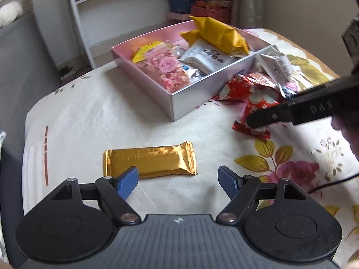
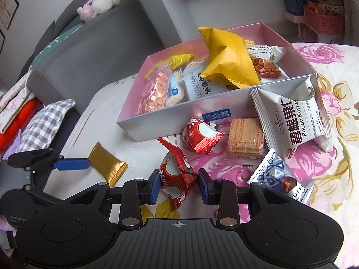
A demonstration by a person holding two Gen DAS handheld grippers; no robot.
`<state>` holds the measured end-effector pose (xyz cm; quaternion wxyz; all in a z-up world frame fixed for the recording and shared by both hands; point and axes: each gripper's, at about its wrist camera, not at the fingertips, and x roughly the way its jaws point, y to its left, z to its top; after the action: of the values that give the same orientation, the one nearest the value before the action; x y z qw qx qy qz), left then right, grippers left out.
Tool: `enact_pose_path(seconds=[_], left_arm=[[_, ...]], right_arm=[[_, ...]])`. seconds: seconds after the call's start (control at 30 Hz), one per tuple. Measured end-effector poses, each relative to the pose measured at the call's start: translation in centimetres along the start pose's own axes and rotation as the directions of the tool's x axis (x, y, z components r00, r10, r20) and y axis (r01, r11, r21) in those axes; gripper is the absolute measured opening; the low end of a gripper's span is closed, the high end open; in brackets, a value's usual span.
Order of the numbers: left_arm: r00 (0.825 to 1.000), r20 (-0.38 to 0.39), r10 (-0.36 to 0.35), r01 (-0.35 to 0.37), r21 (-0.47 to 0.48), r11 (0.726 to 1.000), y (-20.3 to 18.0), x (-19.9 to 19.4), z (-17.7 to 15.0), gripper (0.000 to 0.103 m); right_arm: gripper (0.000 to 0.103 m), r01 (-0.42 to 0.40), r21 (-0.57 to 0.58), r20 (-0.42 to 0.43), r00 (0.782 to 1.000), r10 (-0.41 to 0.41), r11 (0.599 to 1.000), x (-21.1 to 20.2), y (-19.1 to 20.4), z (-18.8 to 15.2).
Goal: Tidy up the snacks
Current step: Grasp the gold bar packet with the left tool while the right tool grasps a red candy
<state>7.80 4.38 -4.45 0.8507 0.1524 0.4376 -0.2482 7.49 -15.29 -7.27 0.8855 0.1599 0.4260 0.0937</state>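
Observation:
A gold foil bar [image 1: 149, 161] lies on the table just ahead of my open, empty left gripper [image 1: 177, 178]; it also shows in the right wrist view [image 2: 107, 162]. My right gripper [image 2: 179, 185] has its pads on either side of a red-and-white snack packet [image 2: 177, 179] on the table, closing on it. A pink-lined silver box [image 2: 157, 121] behind holds a yellow bag [image 2: 228, 60], a pink cracker pack [image 2: 152, 94] and white packets. The box also shows in the left wrist view [image 1: 179, 103].
Beside the box lie another red packet [image 2: 202, 137], a wafer pack [image 2: 245, 139], a white pecan bag [image 2: 294, 121] and a blue-white packet [image 2: 276, 174]. A grey sofa [image 2: 94, 44] stands left. Shelves [image 1: 125, 4] stand behind. The tablecloth edge [image 1: 33, 121] is at left.

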Motion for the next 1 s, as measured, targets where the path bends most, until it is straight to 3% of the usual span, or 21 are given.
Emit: enact_pose_path(seconds=[0.1, 0.17, 0.27, 0.4, 0.53, 0.7, 0.8, 0.93, 1.0], left_arm=[[0.998, -0.041, 0.048, -0.054, -0.138, 0.989, 0.7, 0.1, 0.5, 0.075], [0.994, -0.075, 0.075, -0.091, -0.253, 0.963, 1.6, 0.3, 0.8, 0.076], [0.985, -0.145, 0.099, -0.152, -0.42, 0.895, 2.9, 1.2, 1.0, 0.076], [0.979, -0.161, 0.123, -0.197, -0.616, 0.763, 4.0, 2.0, 1.3, 0.084], [0.959, -0.196, 0.206, -0.284, -0.658, 0.698, 3.1, 2.9, 2.2, 0.088], [0.921, -0.217, 0.324, -0.386, -0.622, 0.681, 1.8, 4.1, 3.0, 0.091], [0.916, -0.199, 0.349, -0.393, -0.621, 0.678, 1.4, 4.1, 3.0, 0.086], [0.93, -0.155, 0.332, -0.359, -0.569, 0.74, 0.7, 3.0, 2.8, 0.066], [0.939, -0.144, 0.312, -0.338, -0.546, 0.766, 0.7, 3.0, 2.8, 0.051]], right_arm=[[0.034, 0.002, -0.015, -0.022, 1.0, -0.002, 1.0, -0.5, 0.2, -0.1], [0.034, -0.004, -0.021, -0.044, 0.999, 0.003, 1.0, -0.8, 0.4, 0.0], [0.034, -0.016, -0.031, -0.076, 0.997, 0.013, 0.999, -1.1, 0.5, 0.1], [0.034, -0.026, -0.03, -0.104, 0.994, 0.022, 0.999, -1.1, 0.4, 0.3], [0.035, -0.023, -0.027, -0.12, 0.993, 0.02, 0.999, -1.0, 0.2, 0.3], [0.035, -0.023, 0.017, -0.176, 0.984, 0.025, 1.0, -1.0, -0.4, 0.4], [0.035, -0.012, 0.03, -0.197, 0.98, 0.018, 0.999, -1.3, -0.5, 0.4], [0.035, -0.004, 0.047, -0.214, 0.977, 0.014, 0.999, -1.6, -0.8, 0.6], [0.036, -0.003, 0.062, -0.217, 0.976, 0.016, 0.998, -1.7, -1.2, 0.8]])
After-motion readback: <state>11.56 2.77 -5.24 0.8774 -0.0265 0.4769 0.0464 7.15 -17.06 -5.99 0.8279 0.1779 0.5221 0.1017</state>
